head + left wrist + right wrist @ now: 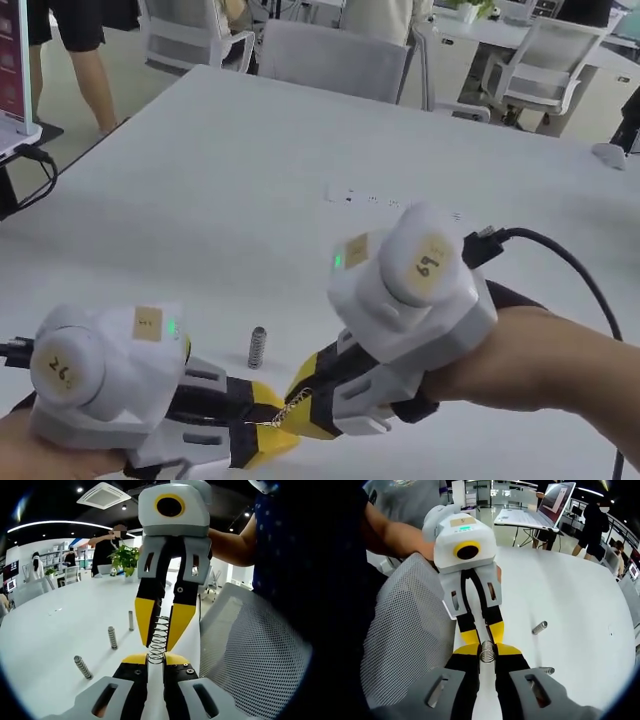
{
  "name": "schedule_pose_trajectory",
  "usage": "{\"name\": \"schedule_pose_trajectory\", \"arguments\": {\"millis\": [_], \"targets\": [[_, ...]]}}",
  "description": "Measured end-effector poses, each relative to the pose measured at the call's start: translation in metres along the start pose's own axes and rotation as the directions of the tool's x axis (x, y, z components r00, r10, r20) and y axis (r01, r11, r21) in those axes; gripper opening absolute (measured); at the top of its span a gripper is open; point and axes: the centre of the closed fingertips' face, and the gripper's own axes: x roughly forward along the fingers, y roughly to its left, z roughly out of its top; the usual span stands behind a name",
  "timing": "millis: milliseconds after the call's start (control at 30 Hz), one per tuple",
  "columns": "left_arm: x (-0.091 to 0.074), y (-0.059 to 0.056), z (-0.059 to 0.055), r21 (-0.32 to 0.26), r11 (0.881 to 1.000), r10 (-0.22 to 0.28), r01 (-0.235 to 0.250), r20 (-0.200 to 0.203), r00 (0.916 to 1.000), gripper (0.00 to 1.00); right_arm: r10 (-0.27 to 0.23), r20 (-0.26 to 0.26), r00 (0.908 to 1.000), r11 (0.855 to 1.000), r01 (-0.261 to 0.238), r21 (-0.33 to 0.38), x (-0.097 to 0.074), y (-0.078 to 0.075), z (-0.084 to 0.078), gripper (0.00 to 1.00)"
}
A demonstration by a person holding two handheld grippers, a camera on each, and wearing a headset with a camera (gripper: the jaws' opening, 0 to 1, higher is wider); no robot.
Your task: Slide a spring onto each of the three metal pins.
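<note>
— What did we see low in front of us?
— The left gripper point(262, 438) and the right gripper point(300, 398) were tip to tip. A thin spring point(290, 408) ran between their yellow jaws.
— And on the white table point(250, 180)?
— We saw 1 upright coil point(257, 347) near the jaws, touching neither gripper.
</note>
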Motion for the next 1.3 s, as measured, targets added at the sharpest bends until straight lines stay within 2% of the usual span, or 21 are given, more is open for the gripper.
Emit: {"name": "schedule_pose_trajectory", "arguments": {"millis": [67, 633, 900, 1300], "targets": [[0.000, 0.000, 0.001, 0.000, 1.000, 0.002, -0.002, 0.004, 1.0000, 0.03, -0.004, 0.016, 0.9999, 1.000, 0.004, -0.026, -0.002, 0.001, 0.001, 0.08], [-0.003, 0.002, 0.002, -0.015, 1.000, 0.013, -0.013, 0.005, 0.9999, 0.06, -0.035, 0.098, 0.9946, 0.999, 0.037, -0.017, -0.017, -0.001, -0.013, 0.08], [-0.007, 0.005, 0.002, -0.024, 0.999, 0.033, -0.033, 0.012, 0.9994, 0.05, -0.089, 0.096, 0.9913, 0.996, 0.087, 0.027, -0.039, -0.010, -0.033, 0.08], [-0.016, 0.007, 0.004, -0.039, 0.997, 0.071, -0.070, 0.026, 0.9971, 0.05, -0.174, 0.077, 0.9817, 0.981, 0.166, 0.099, -0.072, -0.028, -0.064, 0.08]]}}
